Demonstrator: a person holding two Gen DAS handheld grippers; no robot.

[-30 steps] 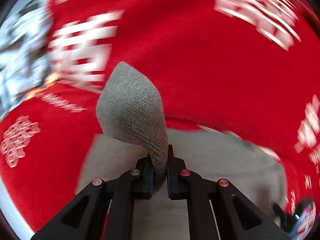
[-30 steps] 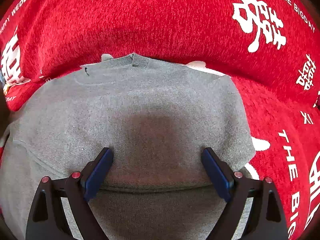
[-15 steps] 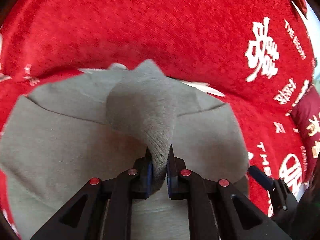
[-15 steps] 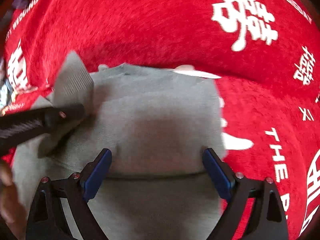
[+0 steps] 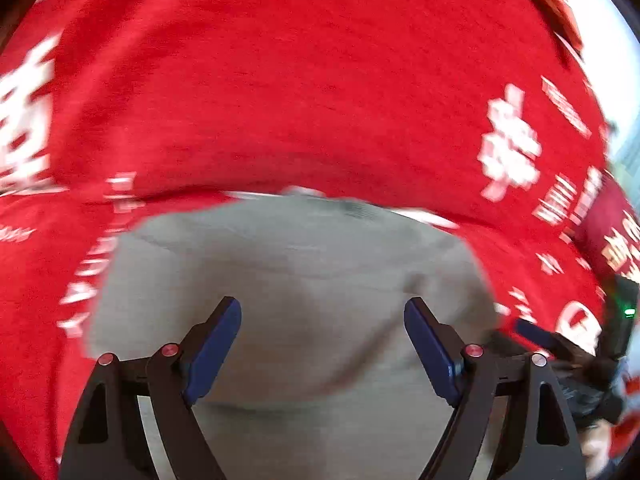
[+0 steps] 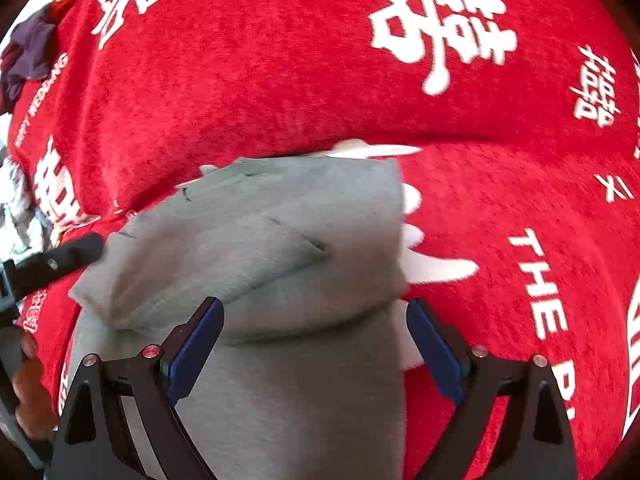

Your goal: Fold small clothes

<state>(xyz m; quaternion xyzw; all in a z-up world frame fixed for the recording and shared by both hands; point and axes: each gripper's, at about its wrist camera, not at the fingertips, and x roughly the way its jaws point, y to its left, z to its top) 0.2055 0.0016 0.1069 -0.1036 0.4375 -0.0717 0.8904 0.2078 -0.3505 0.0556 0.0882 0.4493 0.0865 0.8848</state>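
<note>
A grey knit garment [image 6: 256, 264] lies on a red cloth [image 6: 280, 80] printed with white characters and lettering.

In the right wrist view the garment fills the lower middle of the frame. A sleeve [image 6: 224, 248] is folded diagonally across its body, running from the left edge toward the centre, and a horizontal fold line crosses just above the pads of the right tool [image 6: 316, 344]. That tool stands wide, its blue pads apart with only flat grey fabric in the gap and no cloth pinched. At the left edge of this frame one black finger of the left tool [image 6: 68, 256] reaches to the garment's left side, whether touching it cannot be told, and part of a person's hand [image 6: 28, 384] shows below it. A dark purple bundle [image 6: 28, 52] sits in the upper left corner, visible only here.

The left wrist view is blurred. It shows the garment [image 5: 304, 304] in the lower centre with its neckline toward the top, but the folded sleeve's creases cannot be made out. The left tool [image 5: 322, 340] has just been opening and now stands wide, nothing gripped between its pads. At the lower right edge a blue-tipped finger of the right tool [image 5: 536, 334] appears, just beside the garment's right border.
</note>
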